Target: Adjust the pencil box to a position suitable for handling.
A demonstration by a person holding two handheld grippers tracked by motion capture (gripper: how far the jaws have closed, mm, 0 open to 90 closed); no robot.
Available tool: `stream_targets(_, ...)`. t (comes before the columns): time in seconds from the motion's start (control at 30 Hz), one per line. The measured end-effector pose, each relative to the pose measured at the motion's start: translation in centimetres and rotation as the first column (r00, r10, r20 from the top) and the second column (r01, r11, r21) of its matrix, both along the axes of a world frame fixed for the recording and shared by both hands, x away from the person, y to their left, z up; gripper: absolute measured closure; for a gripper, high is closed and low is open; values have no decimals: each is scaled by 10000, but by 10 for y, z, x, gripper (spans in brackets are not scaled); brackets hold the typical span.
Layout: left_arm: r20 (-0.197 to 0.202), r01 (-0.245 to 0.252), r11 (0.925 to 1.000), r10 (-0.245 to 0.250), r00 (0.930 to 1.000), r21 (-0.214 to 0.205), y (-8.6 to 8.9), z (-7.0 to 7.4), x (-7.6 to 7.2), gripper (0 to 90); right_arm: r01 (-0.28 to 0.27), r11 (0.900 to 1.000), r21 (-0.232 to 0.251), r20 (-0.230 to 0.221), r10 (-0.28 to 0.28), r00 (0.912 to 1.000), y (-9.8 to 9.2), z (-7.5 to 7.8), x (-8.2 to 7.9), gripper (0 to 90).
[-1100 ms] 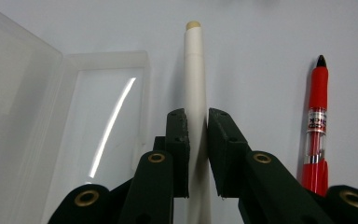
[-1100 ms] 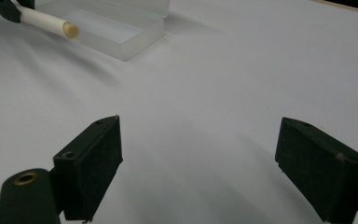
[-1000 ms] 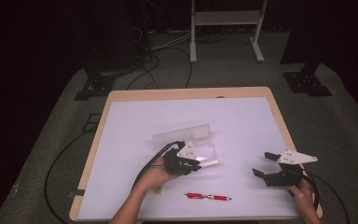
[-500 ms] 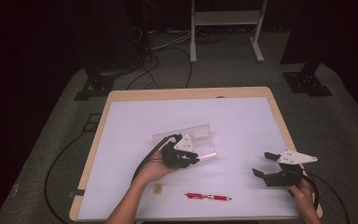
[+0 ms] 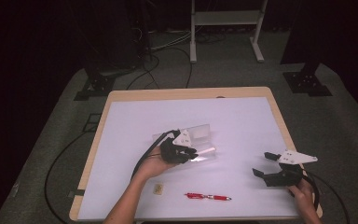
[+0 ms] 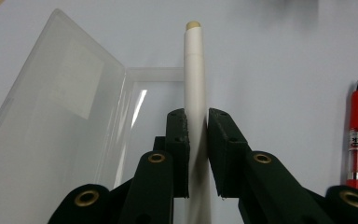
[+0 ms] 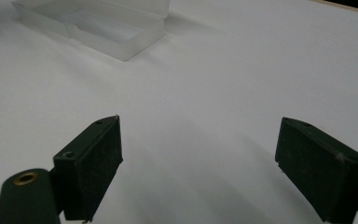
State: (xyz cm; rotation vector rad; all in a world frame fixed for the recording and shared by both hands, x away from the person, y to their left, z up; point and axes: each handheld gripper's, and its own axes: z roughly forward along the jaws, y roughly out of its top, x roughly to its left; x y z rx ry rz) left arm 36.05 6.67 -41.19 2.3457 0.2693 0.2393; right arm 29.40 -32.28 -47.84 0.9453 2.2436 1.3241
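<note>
Centre of the high view: the left gripper [image 5: 181,151] pinches a slim white pen with a tan tip [image 6: 195,88] over the clear plastic hinged pencil case [image 5: 193,138], lid open. Placing looks under way; next, lower and release inside. The right gripper [image 5: 276,168] idles spread, lower right. White wood-edged table [image 5: 242,116], grey carpet, dark room; red marker pen [image 5: 208,197] lies bottom centre.

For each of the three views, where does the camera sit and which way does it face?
High view: above the person's side, facing forward and down on the table; both forearms show.
Left gripper view: rides the left gripper, along jaws clamping a white pen over the clear case.
Right gripper view: rides the right gripper, jaws open over bare table.
Shared: the clear case.
</note>
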Motion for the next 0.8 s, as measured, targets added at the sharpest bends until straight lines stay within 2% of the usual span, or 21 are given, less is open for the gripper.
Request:
stream_targets(0.4,-90,-268,9996,267,9996,-83,3,-6,11,788,-3,10000,24,-10,3,10000,0,0,0,138)
stream_targets(0.6,-203,-354,9993,356,9992,99,2,-9,18,788,-1,10000,27,-10,1,10000,0,0,0,138)
stream_targets(0.8,-185,-509,9987,510,9985,74,3,-12,22,788,-10,10000,44,-4,10,10000,0,0,0,138)
